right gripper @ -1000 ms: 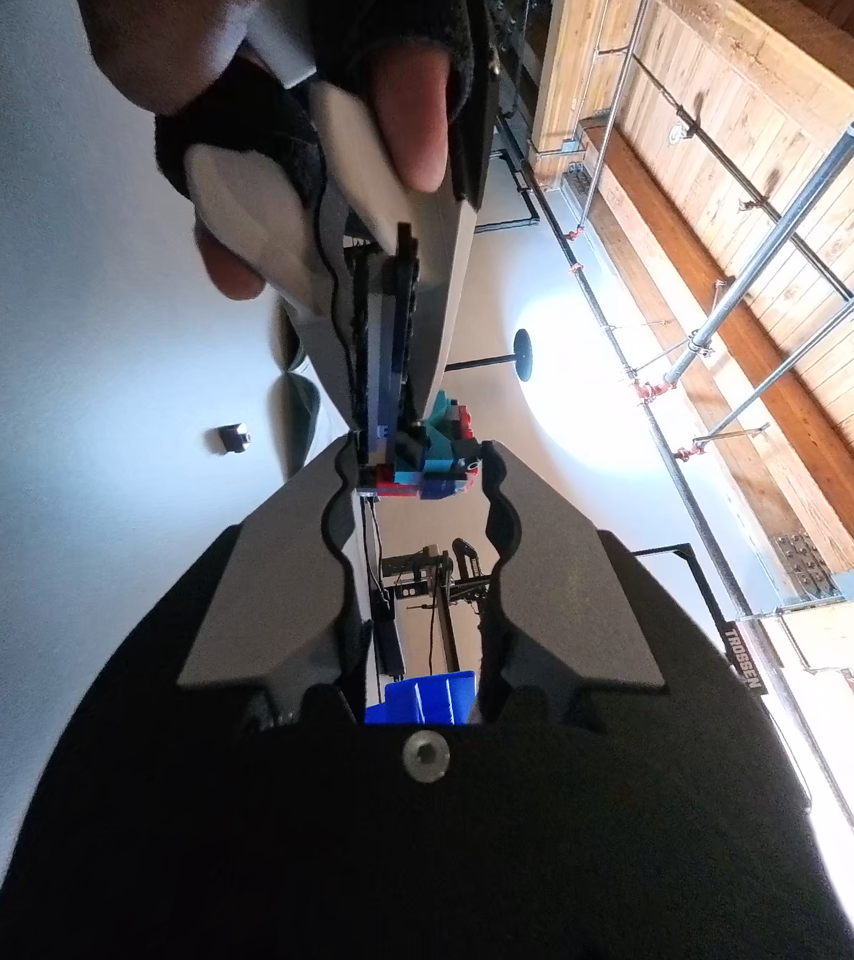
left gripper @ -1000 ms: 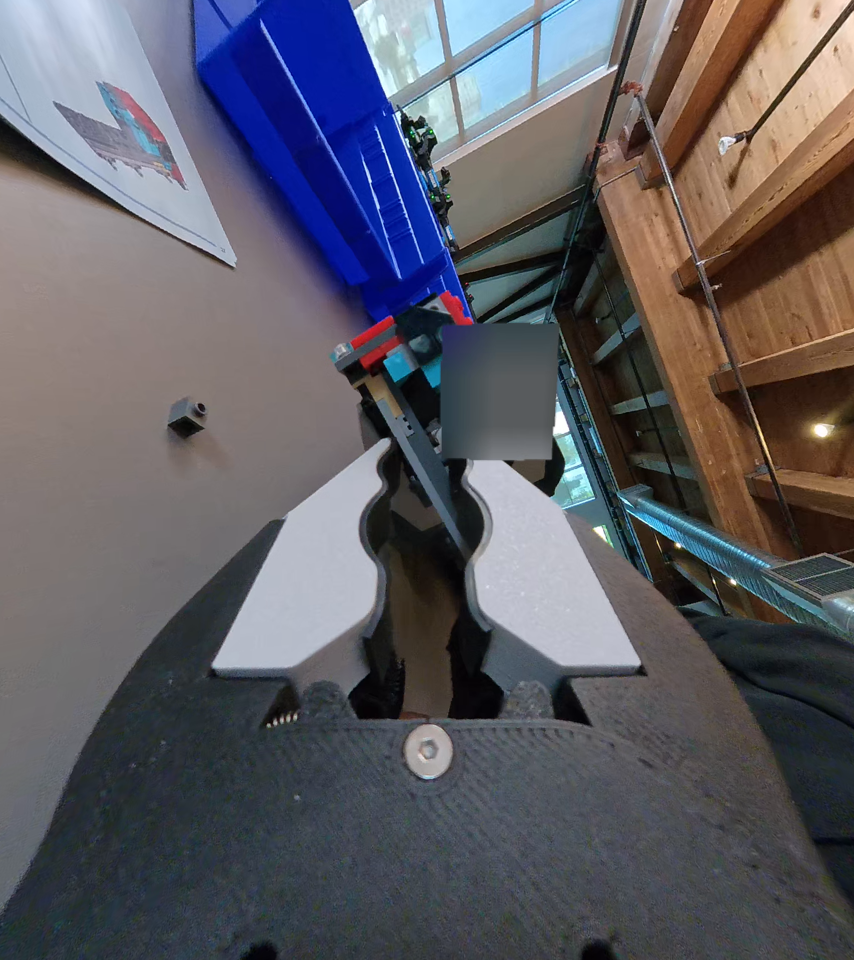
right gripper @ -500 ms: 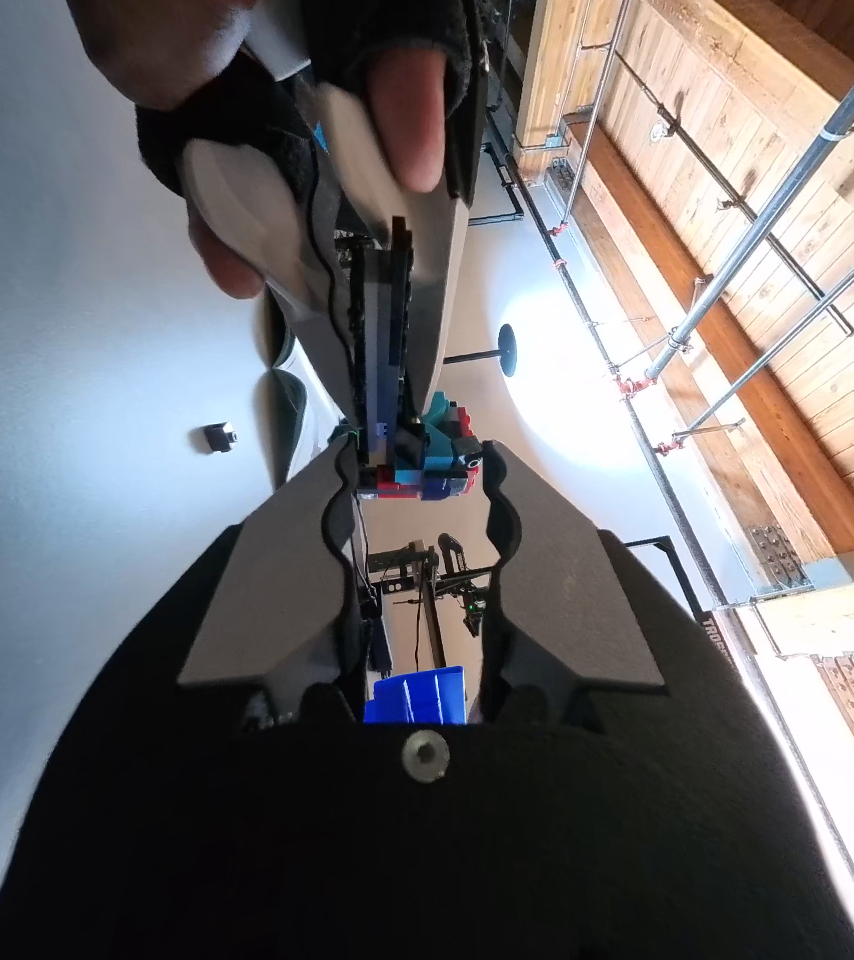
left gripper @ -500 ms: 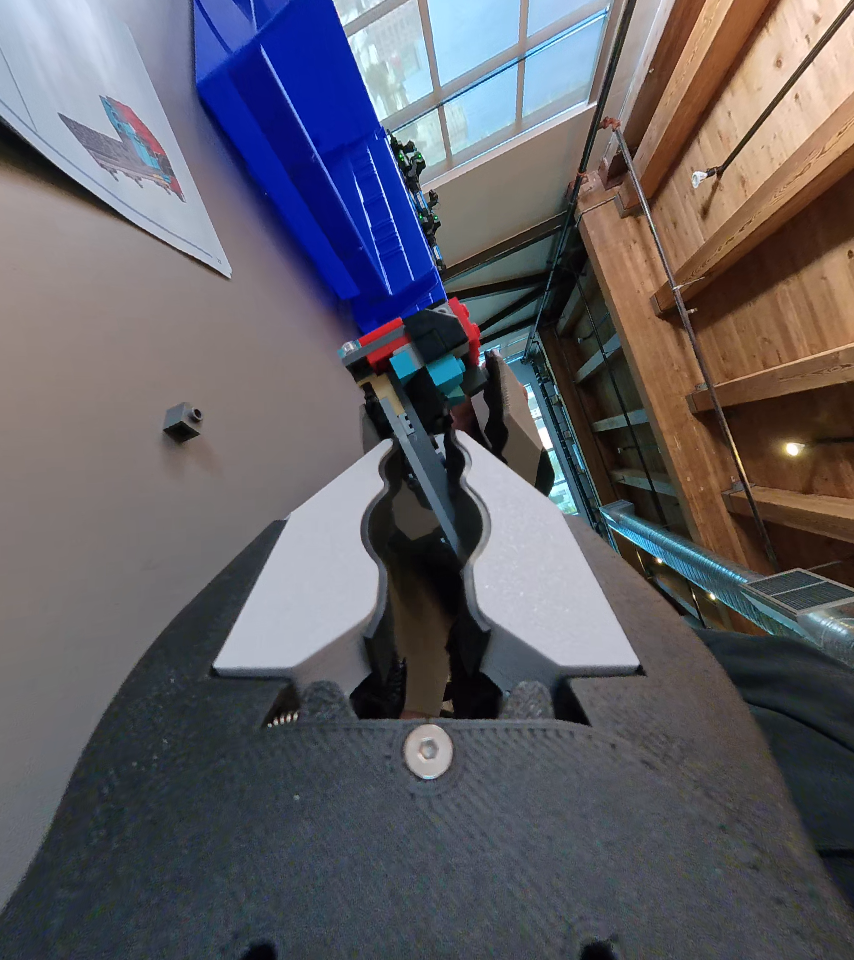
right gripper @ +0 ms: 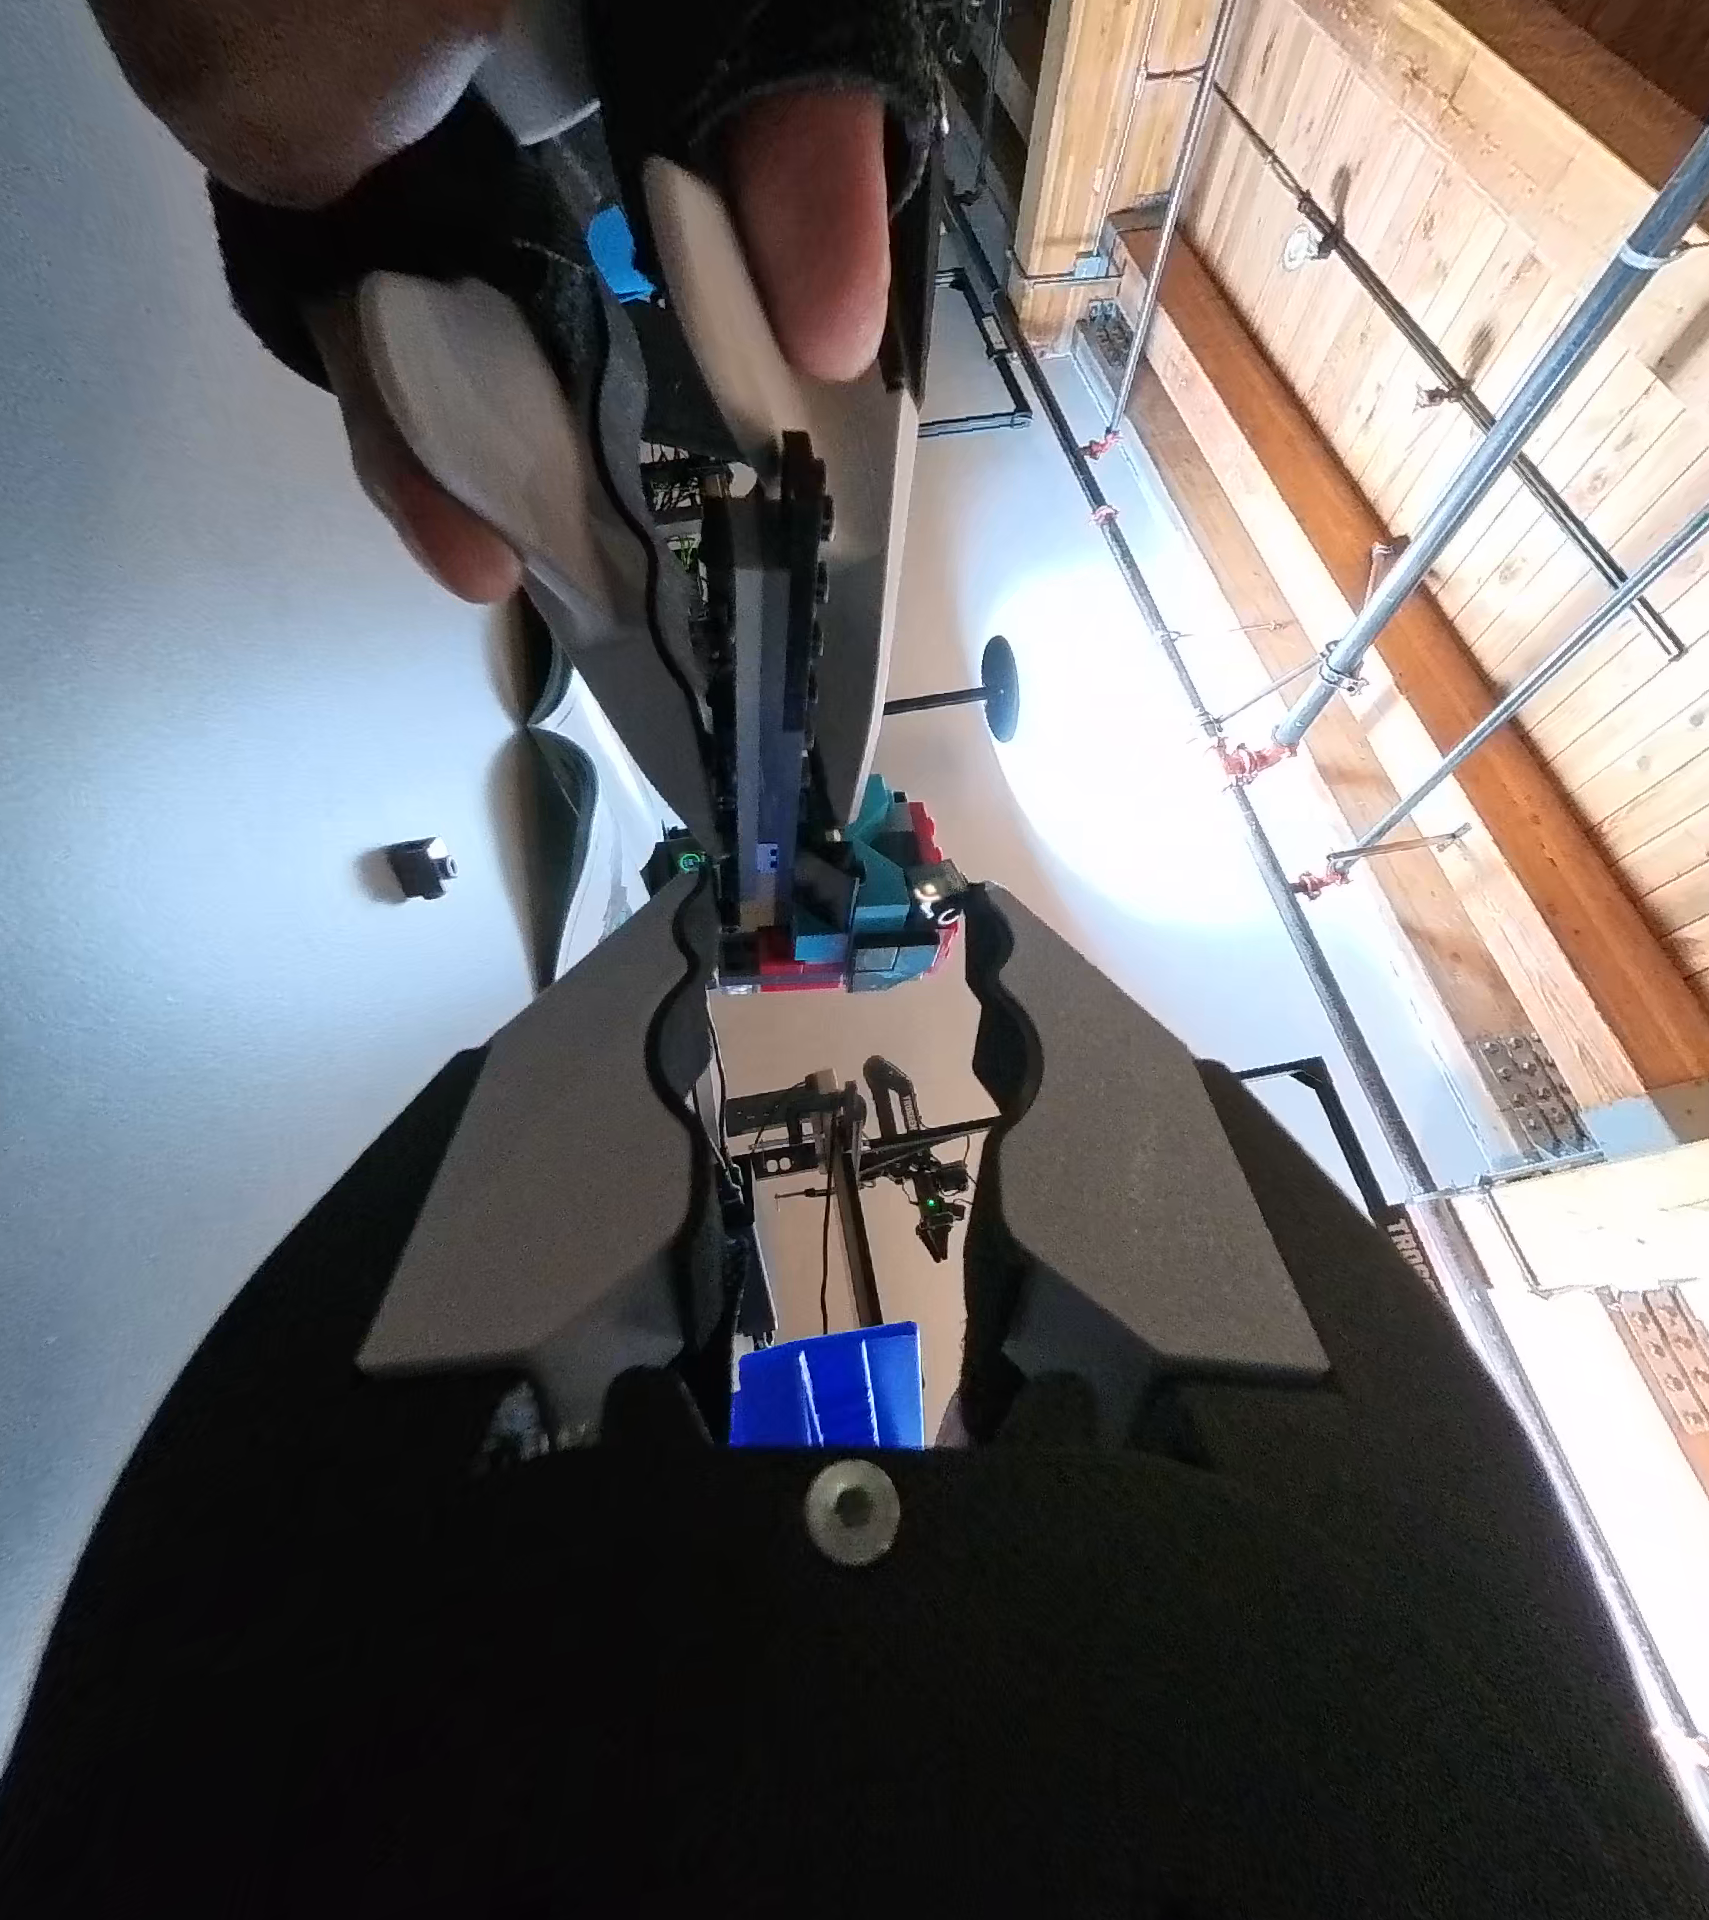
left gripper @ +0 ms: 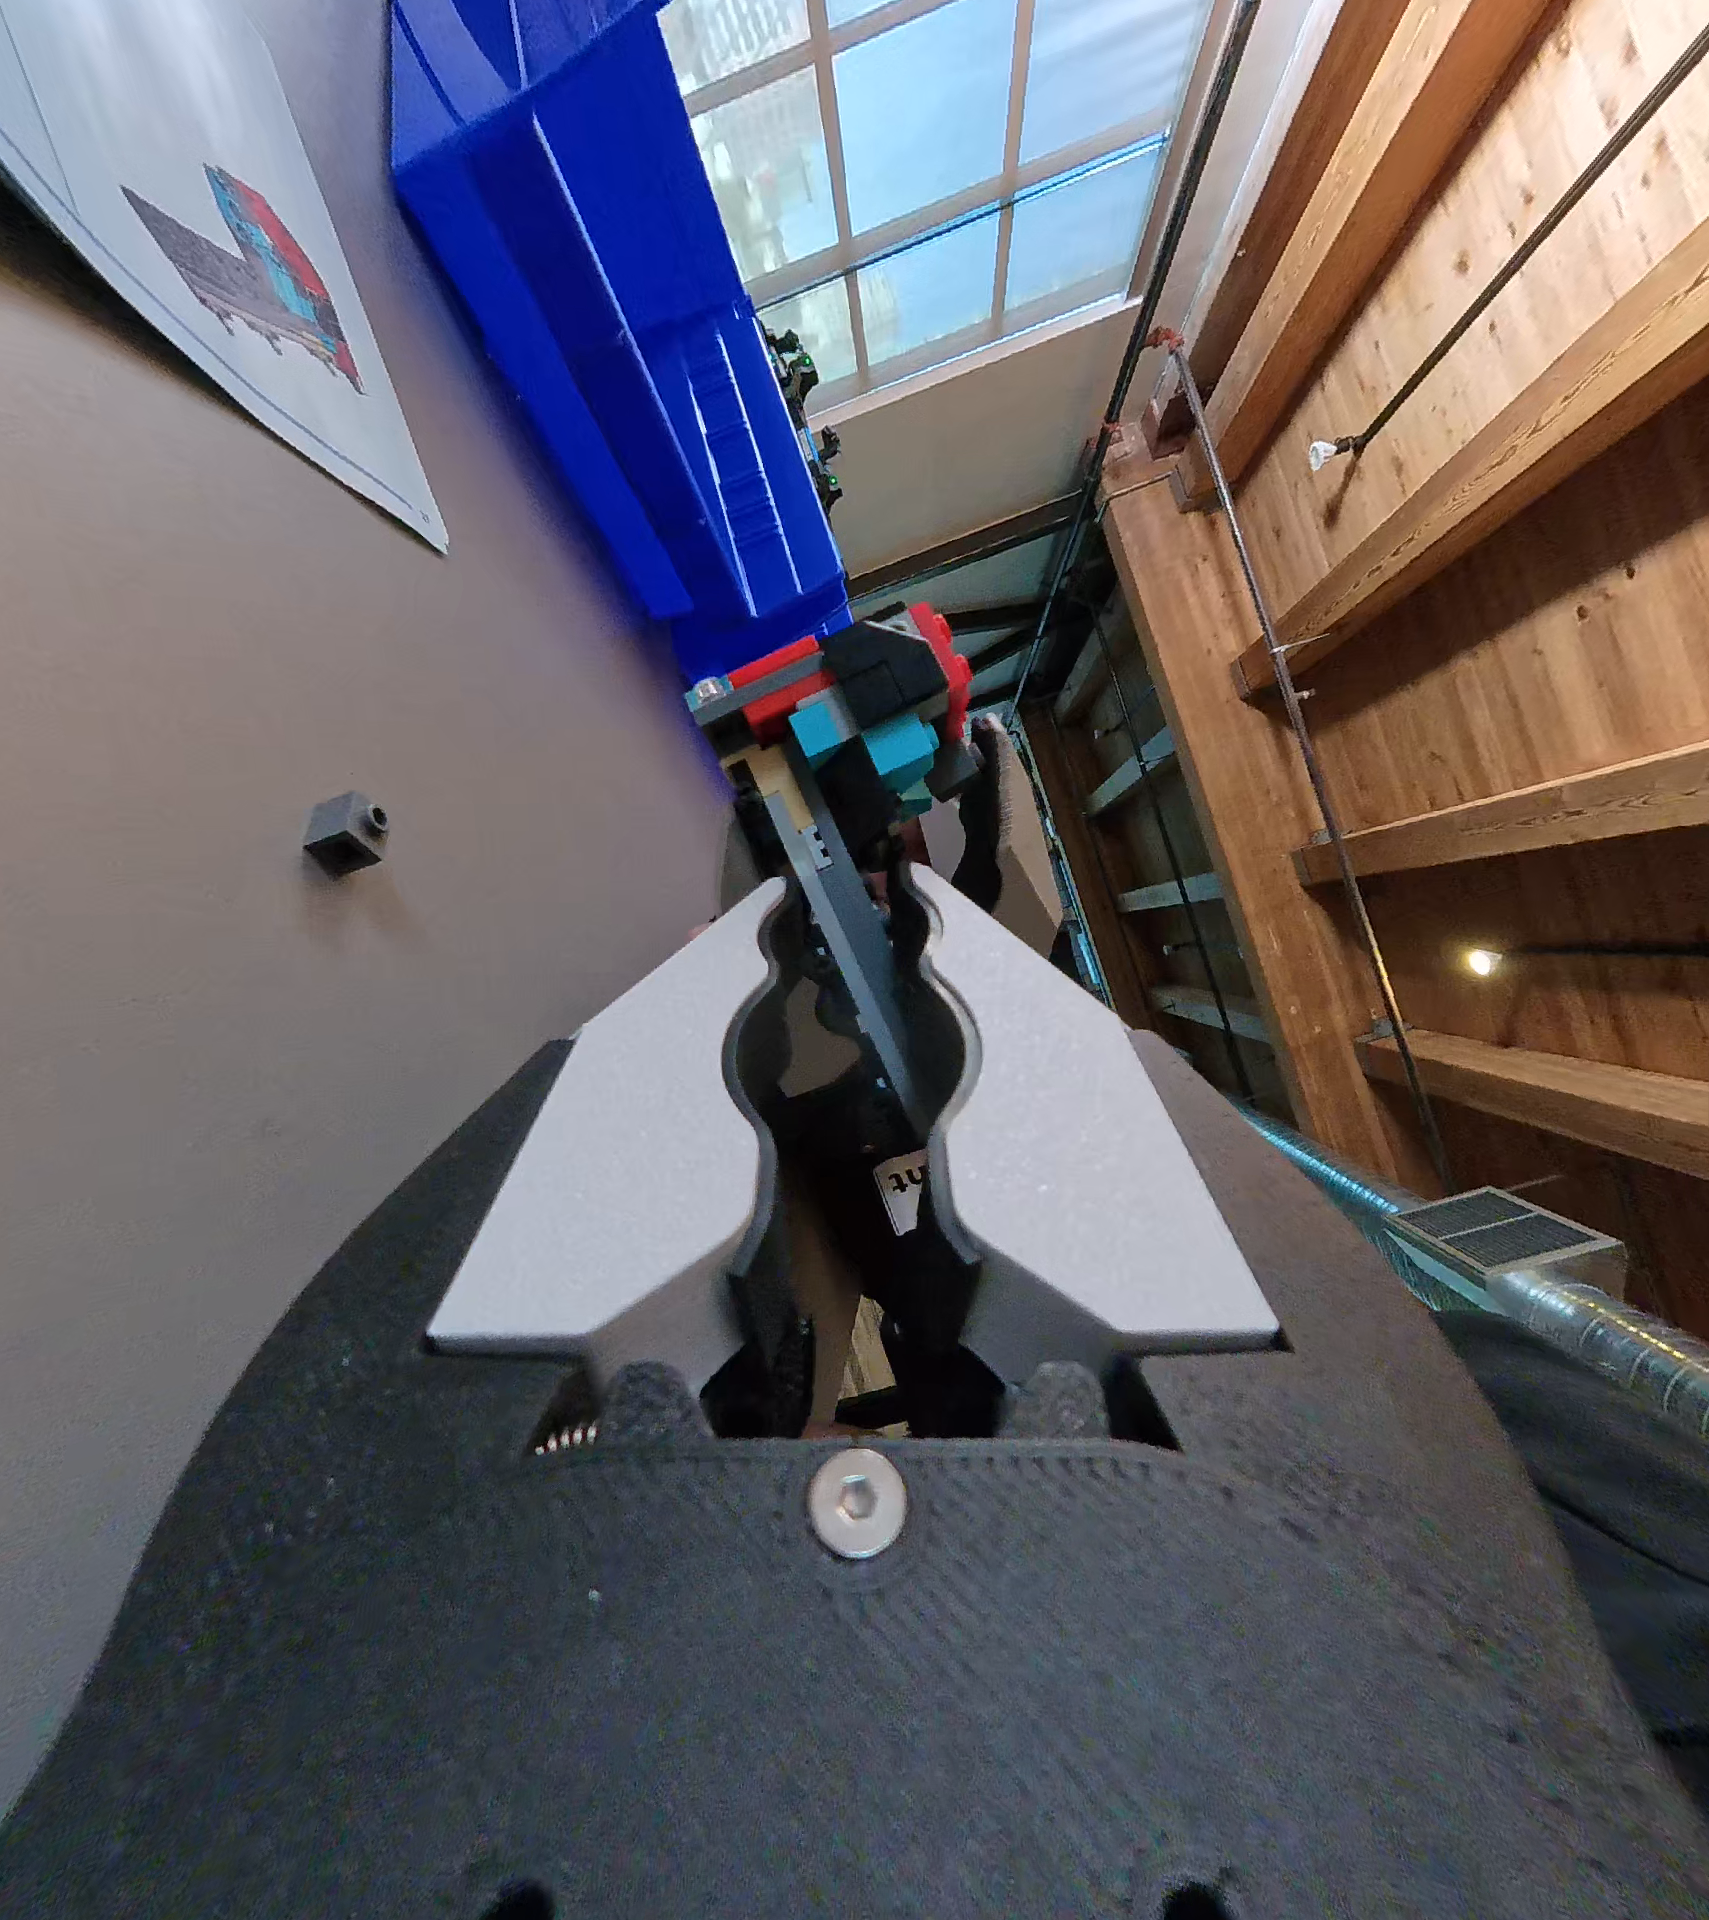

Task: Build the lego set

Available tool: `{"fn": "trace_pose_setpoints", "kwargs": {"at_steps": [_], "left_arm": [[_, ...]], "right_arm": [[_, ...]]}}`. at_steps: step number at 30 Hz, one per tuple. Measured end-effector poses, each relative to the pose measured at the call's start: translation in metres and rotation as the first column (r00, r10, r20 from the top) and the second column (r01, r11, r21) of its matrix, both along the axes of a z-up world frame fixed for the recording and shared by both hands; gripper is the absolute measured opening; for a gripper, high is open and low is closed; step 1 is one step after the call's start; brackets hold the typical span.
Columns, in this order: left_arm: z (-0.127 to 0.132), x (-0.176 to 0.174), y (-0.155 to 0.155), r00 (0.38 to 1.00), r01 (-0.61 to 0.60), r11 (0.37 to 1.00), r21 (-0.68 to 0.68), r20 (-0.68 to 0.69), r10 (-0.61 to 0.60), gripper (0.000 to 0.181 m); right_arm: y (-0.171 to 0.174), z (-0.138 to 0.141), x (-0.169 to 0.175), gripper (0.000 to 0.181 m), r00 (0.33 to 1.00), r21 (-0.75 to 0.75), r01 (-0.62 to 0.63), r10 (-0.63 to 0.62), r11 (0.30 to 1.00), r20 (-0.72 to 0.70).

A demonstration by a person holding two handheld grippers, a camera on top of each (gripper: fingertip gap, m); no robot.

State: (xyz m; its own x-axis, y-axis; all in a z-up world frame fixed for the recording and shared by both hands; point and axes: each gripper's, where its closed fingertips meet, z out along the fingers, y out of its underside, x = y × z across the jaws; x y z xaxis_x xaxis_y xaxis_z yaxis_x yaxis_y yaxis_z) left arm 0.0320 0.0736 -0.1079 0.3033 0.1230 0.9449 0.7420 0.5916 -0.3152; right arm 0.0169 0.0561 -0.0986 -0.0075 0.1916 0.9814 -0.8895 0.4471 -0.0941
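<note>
Timber-clad walls and a tall window at upper right; brown tabletop filling the left of the frame, with a loose dark grey brick at middle left, an instruction sheet upper left and blue bins at top centre. Left gripper clamped tight on the dark baseplate edge of the lego model, red, teal and black bricks jutting beyond the tips. Right gripper spread wide around that same brick cluster, tips just beside it, apparently gripping nothing. Likely risk: closing the right tips off-centre, or pressing sideways against the thin held plate, could pop bricks loose or twist the model out of the left clamp.
</note>
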Motion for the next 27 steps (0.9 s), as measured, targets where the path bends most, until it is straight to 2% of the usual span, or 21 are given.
{"fn": "trace_pose_setpoints", "kwargs": {"at_steps": [27], "left_arm": [[-0.0012, -0.0015, -0.0017, 1.000, -0.008, 1.000, 0.010, 0.013, 0.008, 0.016]], "right_arm": [[-0.0020, -0.0011, 0.0001, 0.046, 0.999, 0.029, 0.034, -0.034, 0.999, -0.015]]}}
